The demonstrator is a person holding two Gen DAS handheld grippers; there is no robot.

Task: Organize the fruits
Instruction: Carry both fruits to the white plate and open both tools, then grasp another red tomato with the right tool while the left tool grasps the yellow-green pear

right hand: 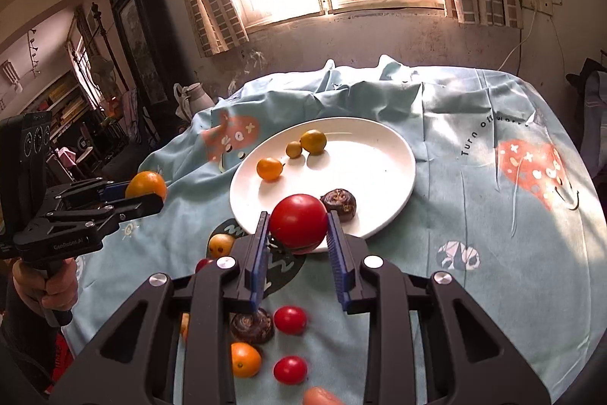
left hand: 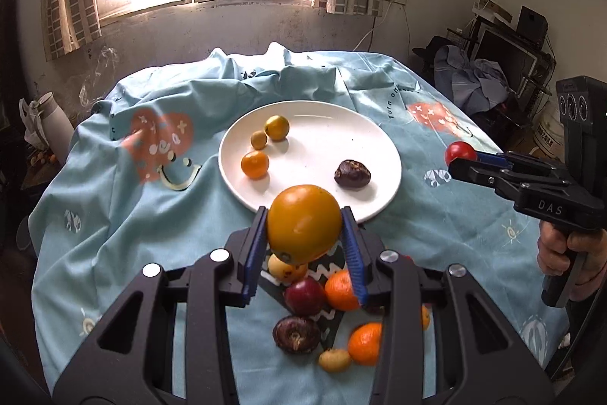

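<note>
A large orange-yellow fruit (left hand: 304, 223) is clamped between the blue pads of the left gripper (left hand: 305, 230), and it is carried clear of the tablecloth (left hand: 125, 215), just before the near rim of the white plate (left hand: 383, 154). The pads are pressed on the two opposite sides of the fruit, around its widest part, probably so that the round, smooth body cannot slip out. A red tomato (right hand: 299, 223) is gripped in the same way by the right gripper (right hand: 299, 230); its jaws are closed tightly on it, and it is also held above the cloth, near the front edge of the plate. Both grippers are tilted downward toward the plate, which suggests that the two fruits are meant to be set there together. On the plate, three small yellow-orange fruits (left hand: 265, 145) are already lying close to each other on the far left part, and one dark wrinkled fruit (left hand: 352, 172) is lying apart on the near right part, so it seems that the fruits are grouped by kind. More fruits are left on the cloth under the grippers: small oranges (left hand: 365, 343), a dark red fruit (left hand: 304, 295), a brown fruit (left hand: 296, 333) and little red tomatoes (right hand: 290, 319). The task is judged to be only partly done.
</note>
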